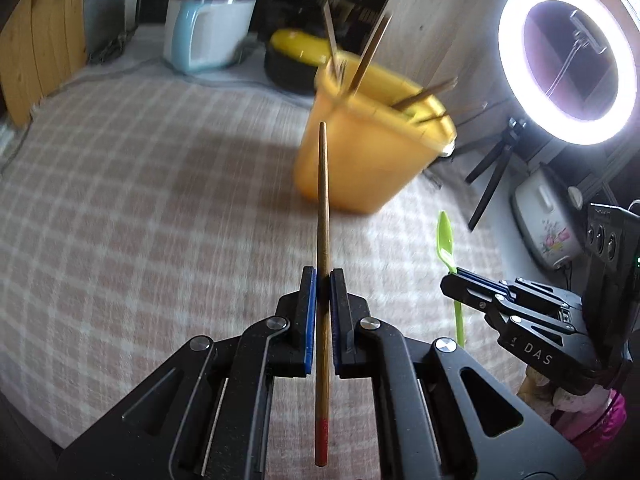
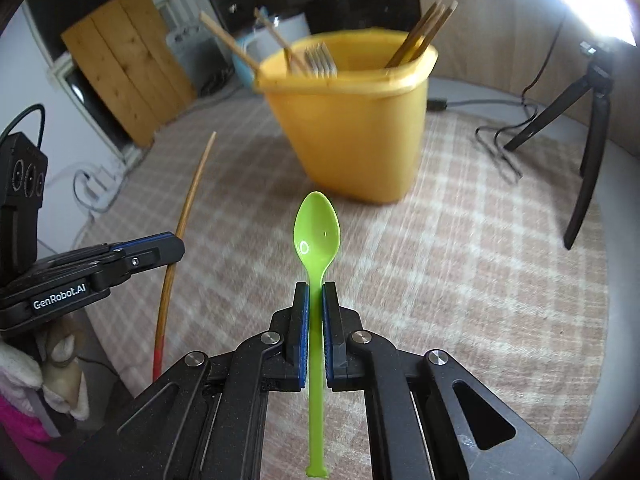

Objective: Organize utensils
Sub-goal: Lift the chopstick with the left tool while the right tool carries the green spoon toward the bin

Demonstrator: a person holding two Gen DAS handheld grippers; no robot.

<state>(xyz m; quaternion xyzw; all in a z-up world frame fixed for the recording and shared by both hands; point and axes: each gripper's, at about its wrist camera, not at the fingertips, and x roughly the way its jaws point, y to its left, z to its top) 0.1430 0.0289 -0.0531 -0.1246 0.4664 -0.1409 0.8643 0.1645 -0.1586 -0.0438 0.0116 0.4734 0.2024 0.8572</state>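
Nearest the left wrist camera, the left tool (image 1: 323, 276) pinches a long wooden chopstick with a red-painted end (image 1: 322, 248) between its blue pads, the plain tip pointing ahead toward the yellow plastic tub (image 1: 360, 160). Off to its right, the right tool (image 2: 315, 292) is pressed onto the handle of a lime-green plastic spoon (image 2: 317, 236), bowl forward and facing up, the handle end trailing back under the camera. Both utensils are held above the desk, which is covered by a pink-and-white checked cloth (image 2: 460, 280). That tub stands on the cloth just ahead of both tools and holds several wooden chopsticks (image 2: 424, 32) leaning on its rim and a metal fork (image 2: 320, 60), tines up. A lit ring light (image 1: 568, 60) on a black tripod (image 2: 588, 128) stands beside the tub.
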